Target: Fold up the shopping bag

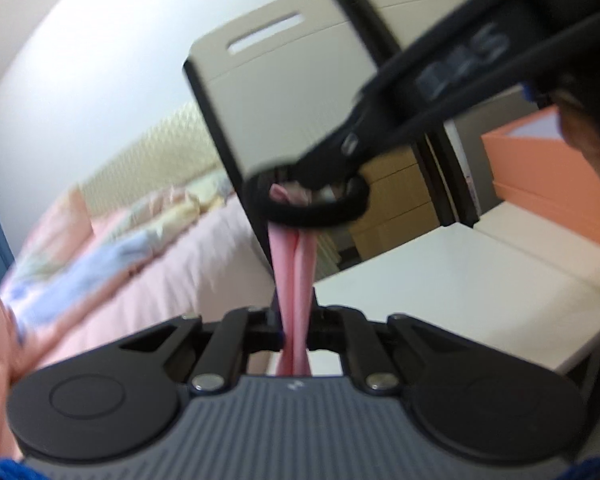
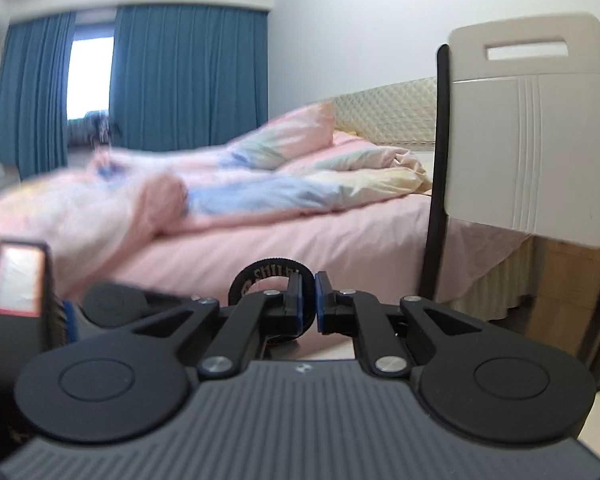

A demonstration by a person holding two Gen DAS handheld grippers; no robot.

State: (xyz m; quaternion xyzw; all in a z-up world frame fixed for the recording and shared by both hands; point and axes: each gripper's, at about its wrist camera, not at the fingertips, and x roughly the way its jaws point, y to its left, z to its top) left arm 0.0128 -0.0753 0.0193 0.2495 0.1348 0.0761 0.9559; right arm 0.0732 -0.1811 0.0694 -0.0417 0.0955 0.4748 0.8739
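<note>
The left tongs [image 1: 294, 330] are pressed together on the pink fabric shopping bag [image 1: 296, 280], rolled into a narrow strip, held in the air above the white table [image 1: 480, 280]. The strip goes through a black elastic band [image 1: 320, 216]. The right tongs [image 2: 309, 300] pinch this band; their fingers almost meet. Behind is a bed with pink sheets [image 2: 300, 240].
</note>
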